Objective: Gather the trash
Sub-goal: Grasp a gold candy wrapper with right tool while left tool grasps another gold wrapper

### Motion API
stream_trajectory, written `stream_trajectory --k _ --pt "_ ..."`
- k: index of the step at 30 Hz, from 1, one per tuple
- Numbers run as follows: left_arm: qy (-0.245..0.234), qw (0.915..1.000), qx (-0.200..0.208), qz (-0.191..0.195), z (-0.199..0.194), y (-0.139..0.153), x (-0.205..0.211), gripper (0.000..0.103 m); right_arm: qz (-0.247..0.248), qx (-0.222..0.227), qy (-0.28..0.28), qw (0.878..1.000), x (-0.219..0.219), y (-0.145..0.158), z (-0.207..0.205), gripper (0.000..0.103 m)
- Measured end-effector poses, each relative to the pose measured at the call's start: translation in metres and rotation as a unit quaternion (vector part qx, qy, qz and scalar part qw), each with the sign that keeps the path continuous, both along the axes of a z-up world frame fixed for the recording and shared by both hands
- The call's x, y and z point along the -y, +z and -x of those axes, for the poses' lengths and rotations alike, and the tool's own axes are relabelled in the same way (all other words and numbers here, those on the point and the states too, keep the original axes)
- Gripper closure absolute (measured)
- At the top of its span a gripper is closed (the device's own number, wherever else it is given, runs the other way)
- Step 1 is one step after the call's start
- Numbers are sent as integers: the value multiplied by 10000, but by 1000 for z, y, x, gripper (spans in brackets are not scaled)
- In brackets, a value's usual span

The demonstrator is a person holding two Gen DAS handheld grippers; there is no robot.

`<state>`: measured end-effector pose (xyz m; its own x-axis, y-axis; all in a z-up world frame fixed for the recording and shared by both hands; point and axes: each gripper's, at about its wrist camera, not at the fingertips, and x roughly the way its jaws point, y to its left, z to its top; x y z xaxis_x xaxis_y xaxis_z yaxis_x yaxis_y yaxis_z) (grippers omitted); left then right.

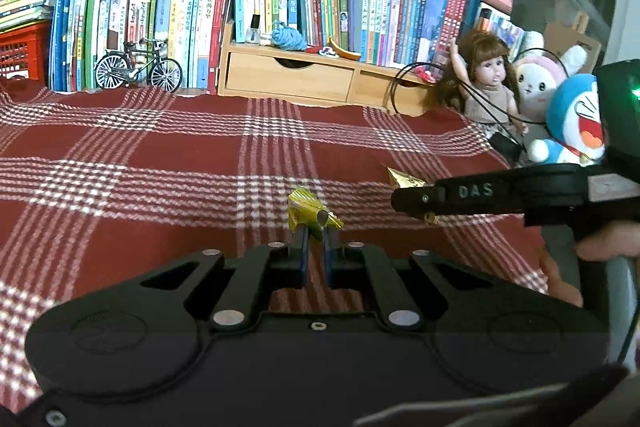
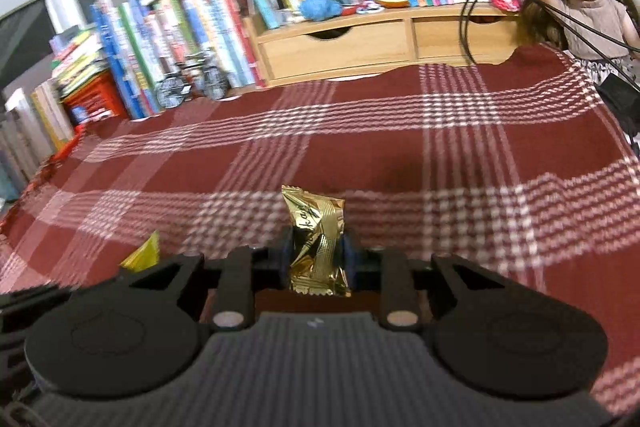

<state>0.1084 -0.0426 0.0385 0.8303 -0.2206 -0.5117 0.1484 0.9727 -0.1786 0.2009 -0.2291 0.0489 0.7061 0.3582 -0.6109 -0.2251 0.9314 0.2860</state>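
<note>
Red plaid tablecloth (image 1: pixel 160 155), books behind. My left gripper (image 1: pixel 315 235) pinches a yellow wrapper (image 1: pixel 308 207) at its fingertips; my right gripper (image 2: pixel 316 255) clamps a gold wrapper (image 2: pixel 316 239) upright between its fingers.

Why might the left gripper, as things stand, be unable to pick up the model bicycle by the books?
Probably not able yet: the left gripper is already shut on a yellow wrapper, so its jaws are occupied. The model bicycle stands across bare checked cloth, with nothing blocking the way.
</note>
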Motion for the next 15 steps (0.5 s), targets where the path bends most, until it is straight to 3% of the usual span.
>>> stream_trajectory --k 15 --pt "-216 9997 -52 80 104 -1 -18 96 -19 134 308 9994 -19 4 117 71"
